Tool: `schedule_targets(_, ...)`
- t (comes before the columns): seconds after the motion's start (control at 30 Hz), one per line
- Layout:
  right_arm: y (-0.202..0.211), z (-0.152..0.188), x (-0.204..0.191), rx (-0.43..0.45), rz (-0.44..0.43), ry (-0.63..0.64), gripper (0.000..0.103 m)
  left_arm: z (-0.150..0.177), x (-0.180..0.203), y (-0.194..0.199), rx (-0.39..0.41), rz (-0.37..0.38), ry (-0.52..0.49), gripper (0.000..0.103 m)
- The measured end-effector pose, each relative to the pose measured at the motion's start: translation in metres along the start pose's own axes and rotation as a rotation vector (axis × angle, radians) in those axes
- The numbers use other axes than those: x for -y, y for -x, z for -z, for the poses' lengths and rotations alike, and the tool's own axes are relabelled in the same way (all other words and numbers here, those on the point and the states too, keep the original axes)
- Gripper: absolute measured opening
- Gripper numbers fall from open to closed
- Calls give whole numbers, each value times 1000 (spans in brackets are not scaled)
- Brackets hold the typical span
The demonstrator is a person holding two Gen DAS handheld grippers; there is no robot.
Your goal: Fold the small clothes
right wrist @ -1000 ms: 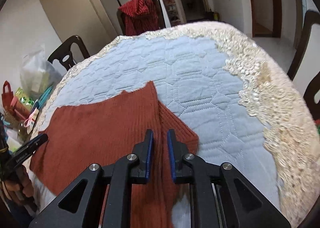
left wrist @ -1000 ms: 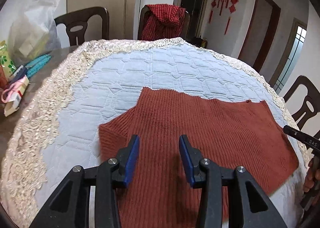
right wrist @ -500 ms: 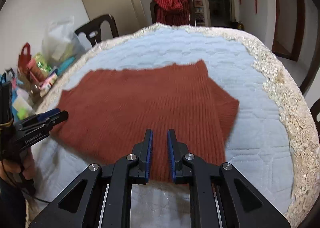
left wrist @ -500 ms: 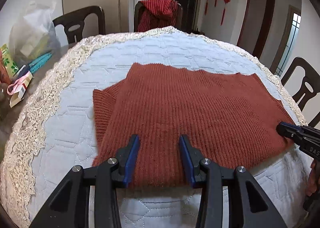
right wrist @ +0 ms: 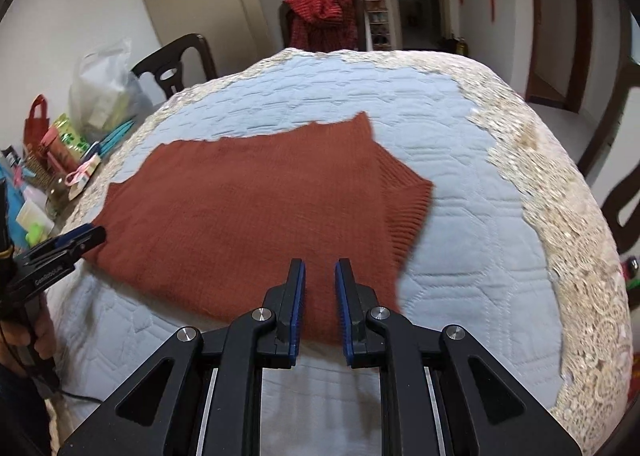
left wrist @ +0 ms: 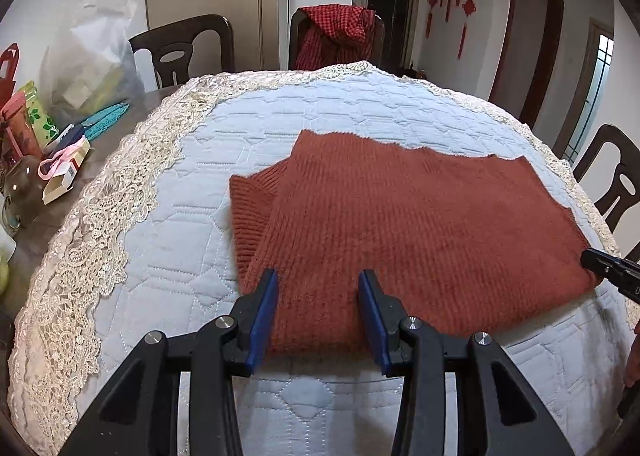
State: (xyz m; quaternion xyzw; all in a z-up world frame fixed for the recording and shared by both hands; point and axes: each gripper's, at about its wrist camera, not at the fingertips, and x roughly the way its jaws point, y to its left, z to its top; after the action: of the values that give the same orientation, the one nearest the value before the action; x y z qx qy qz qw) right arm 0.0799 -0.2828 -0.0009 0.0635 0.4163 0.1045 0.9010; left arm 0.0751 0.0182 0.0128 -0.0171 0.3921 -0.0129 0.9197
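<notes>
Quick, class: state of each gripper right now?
Left gripper: open, over the rust-red ribbed knit sweater, holding nothing.
Right gripper: narrowly open, holding nothing.

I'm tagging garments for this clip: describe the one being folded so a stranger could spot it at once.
On the quilted blue cover with lace edging lies a flat rust-brown knit sweater, its ribbed sleeves sticking out at both sides. The only other garment, a red checked one, hangs on a far chair.

Both wrist views look steeply down, close over the same rust sweater (left wrist: 400, 224) from opposite ends
</notes>
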Motion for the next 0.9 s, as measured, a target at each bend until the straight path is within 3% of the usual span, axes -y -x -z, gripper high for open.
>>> schedule_targets(0.7, 1, 3, 8, -11, -16, -23, 16, 2, 0, 8, 9, 15, 3, 45)
schedule_targets(0.83, 17, 7, 6, 18, -53, -36, 38, 8, -9, 21, 27, 34, 32, 45)
schedule_targets(0.9, 23, 11, 5, 26, -68, -47, 39, 14, -15, 24, 22, 49, 53, 45)
